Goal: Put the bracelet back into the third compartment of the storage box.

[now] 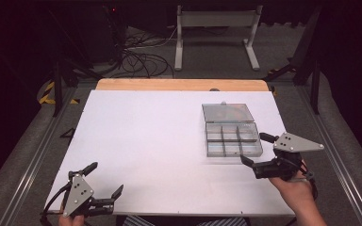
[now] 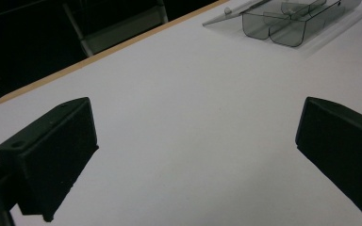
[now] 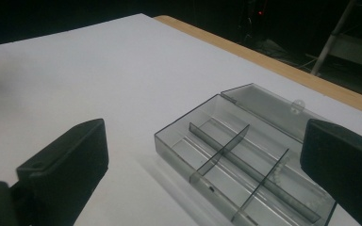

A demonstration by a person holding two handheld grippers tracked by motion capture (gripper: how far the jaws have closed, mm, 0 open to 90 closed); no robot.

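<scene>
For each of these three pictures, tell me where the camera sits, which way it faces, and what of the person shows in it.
High view: above the person's side, facing forward and down on the white table; both hands hold the left gripper and right gripper, both open.
Left gripper view: on the left gripper, looking low across the table to the far clear box.
Right gripper view: on the right gripper, looking down at the open, divided box close ahead.
Shared: all three show the box and table.
</scene>
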